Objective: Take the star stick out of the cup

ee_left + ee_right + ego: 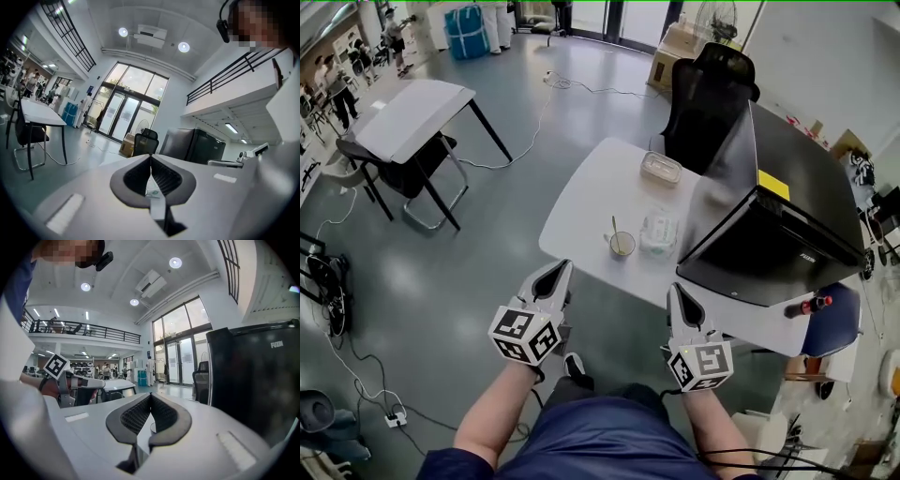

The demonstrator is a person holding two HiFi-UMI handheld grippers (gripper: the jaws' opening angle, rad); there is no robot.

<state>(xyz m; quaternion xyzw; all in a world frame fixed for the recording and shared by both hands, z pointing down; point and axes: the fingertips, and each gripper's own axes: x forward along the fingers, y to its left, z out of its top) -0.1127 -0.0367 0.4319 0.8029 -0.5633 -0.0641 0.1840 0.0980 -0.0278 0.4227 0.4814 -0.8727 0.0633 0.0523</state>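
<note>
A small cup (622, 246) stands on the white table (581, 202) near its front edge. A thin stick (614, 230) leans out of it toward the back; its star end is too small to make out. Both grippers hang below the table's front edge, short of the cup. My left gripper (565, 265) is shut with nothing in it, its tip left of and below the cup. My right gripper (673, 288) is shut and holds nothing, right of and below the cup. In the gripper views the jaws of the left gripper (150, 157) and right gripper (151, 395) meet at the tips.
A packet of wipes (659, 232) lies right beside the cup. A clear lidded box (661, 168) sits at the table's far side. A large black cabinet (778, 220) crowds the table's right side, with a black chair (708, 94) behind. Another table (412, 117) stands far left.
</note>
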